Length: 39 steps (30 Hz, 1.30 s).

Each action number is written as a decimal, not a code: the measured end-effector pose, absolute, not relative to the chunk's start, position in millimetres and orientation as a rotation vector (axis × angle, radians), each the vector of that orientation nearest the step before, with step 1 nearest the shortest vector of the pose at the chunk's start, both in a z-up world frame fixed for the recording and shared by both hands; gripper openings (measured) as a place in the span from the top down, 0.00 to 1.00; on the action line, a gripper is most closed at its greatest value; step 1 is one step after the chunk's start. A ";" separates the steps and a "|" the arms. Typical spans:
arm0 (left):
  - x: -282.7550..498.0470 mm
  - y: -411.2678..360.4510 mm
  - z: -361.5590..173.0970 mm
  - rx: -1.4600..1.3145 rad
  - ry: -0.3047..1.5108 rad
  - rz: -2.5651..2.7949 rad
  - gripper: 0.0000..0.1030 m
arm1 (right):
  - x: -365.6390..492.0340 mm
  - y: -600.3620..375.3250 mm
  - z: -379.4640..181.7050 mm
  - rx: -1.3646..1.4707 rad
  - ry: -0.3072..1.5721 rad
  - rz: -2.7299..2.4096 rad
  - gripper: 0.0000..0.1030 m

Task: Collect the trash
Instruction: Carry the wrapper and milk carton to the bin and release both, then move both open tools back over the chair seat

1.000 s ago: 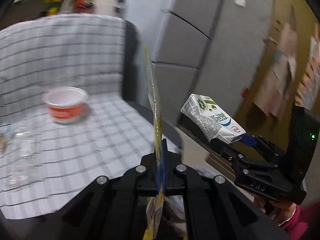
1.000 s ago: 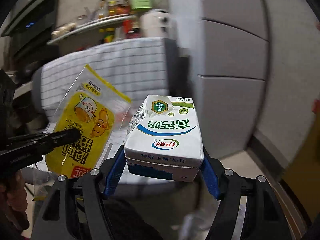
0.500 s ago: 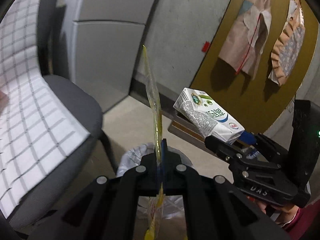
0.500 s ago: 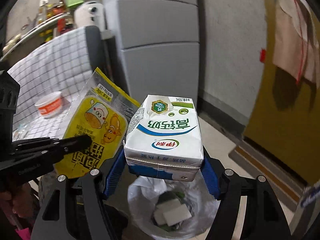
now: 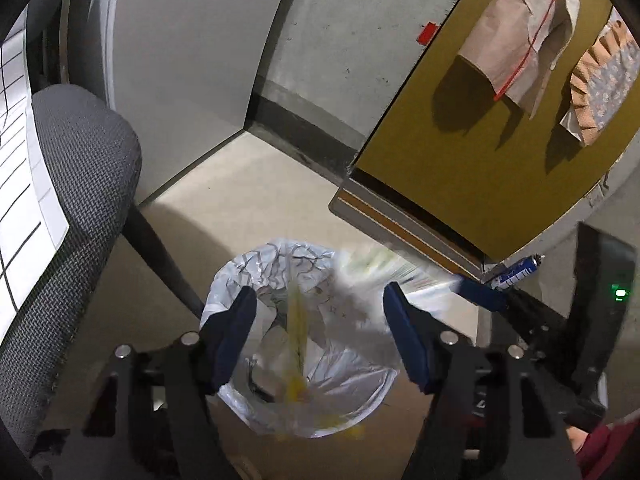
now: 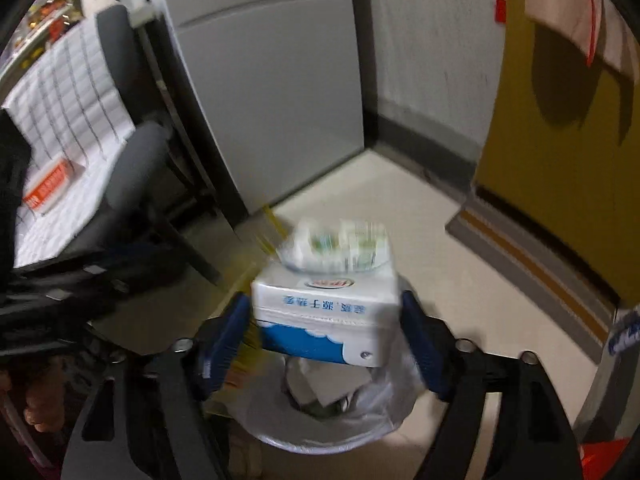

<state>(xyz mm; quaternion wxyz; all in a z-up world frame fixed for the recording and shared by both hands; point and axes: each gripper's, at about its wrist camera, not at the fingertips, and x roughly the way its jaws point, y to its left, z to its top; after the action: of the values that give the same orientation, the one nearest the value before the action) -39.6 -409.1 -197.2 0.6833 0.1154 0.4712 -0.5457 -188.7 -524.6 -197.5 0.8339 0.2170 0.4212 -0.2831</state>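
Both grippers hang over the lined trash bin (image 5: 304, 344), which stands on the floor beside the grey chair (image 5: 76, 208).

Left gripper (image 5: 320, 312): I see its jaws spread and opening. The yellow snack wrapper (image 5: 298, 332) sits edge-on between the blue pads, blurred, touching neither, over the bin's mouth. From the right wrist view only a blurred yellow strip of it shows at the bin's left rim.

Right gripper (image 6: 326, 324): its jaws are opening as well. The milk carton (image 6: 324, 312) lies between the pads with its base toward the camera and its top tipped away and blurred. I see a narrow gap on each side of the carton, so the pads are not pressing it. It is directly above the bin's mouth, where crumpled paper lies in the white liner (image 6: 384, 412).

A checked cloth (image 6: 68, 92) covers the chair seat, with an orange-and-white tub (image 6: 50, 188) on it, blurred.
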 end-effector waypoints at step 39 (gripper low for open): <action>91.4 17.2 -77.7 -0.043 0.683 -0.293 0.38 | 44.1 -231.0 -72.8 0.079 0.758 0.116 0.21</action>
<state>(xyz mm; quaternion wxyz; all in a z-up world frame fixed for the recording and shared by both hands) 91.4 17.2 -77.7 0.9315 -0.0212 0.3338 -0.1434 44.1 -231.0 -72.8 0.9266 0.0387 0.3698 0.0567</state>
